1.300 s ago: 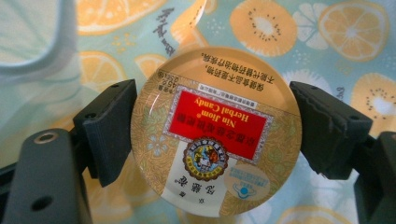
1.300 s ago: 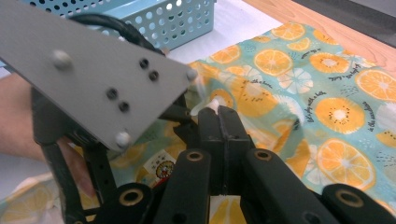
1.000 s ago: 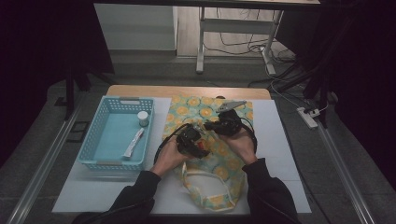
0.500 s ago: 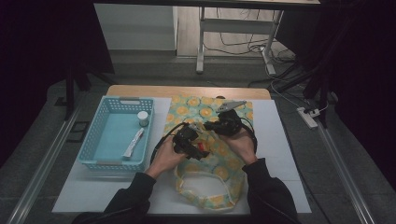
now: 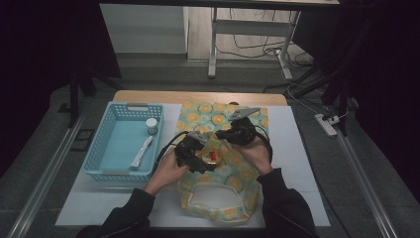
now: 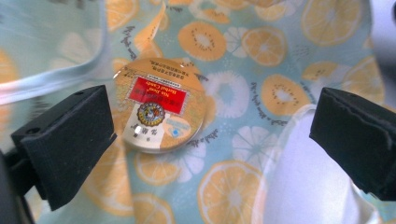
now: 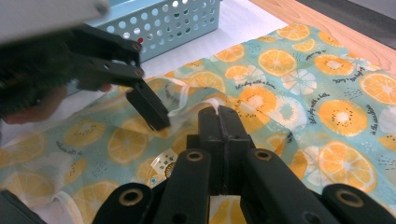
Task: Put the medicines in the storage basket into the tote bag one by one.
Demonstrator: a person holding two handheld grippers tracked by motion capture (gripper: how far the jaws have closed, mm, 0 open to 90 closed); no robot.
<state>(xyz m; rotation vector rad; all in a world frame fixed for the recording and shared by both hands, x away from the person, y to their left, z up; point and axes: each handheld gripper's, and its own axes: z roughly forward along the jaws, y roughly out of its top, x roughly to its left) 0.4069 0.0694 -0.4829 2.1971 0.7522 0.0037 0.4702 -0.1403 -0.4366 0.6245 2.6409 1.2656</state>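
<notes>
L gripper (image 5: pixel 198 157) open over tin (image 6: pixel 160 106) — R gripper (image 5: pixel 229 135) shut.

Blue basket (image 5: pixel 106 148) blocks the left; right table (image 5: pixel 297 148) side free

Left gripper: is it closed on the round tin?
No: in the left gripper view the jaws stand wide apart, and the round tin lies on the cloth between them, untouched.
</notes>
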